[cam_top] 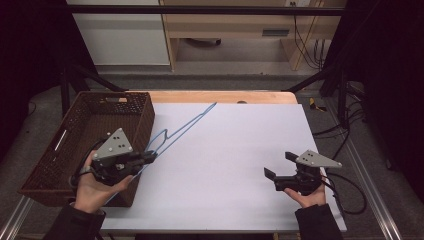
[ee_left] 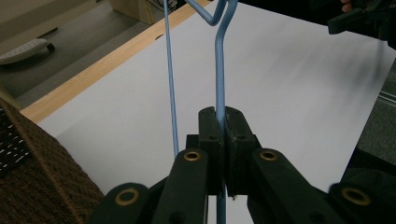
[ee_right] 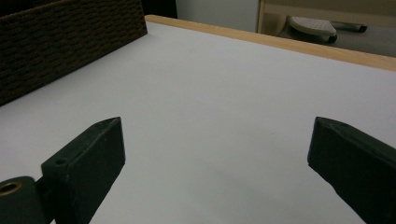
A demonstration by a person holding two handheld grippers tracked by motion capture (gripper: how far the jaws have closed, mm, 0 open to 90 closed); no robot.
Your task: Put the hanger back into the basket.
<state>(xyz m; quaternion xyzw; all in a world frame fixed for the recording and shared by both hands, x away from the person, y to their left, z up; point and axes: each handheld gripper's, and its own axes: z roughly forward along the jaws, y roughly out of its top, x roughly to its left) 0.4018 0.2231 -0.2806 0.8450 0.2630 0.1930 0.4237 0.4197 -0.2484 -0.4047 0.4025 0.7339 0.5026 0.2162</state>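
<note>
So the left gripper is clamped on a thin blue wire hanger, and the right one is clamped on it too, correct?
Not quite. The left gripper is shut on the thin blue wire hanger, but the right gripper is open and holds nothing, as the right gripper view shows.

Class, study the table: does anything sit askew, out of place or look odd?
One thing: the blue wire hanger is not lying flat. The left gripper is shut on one of its wires, so it slants across the white table beside the brown wicker basket. The right gripper is open, holding nothing.
</note>
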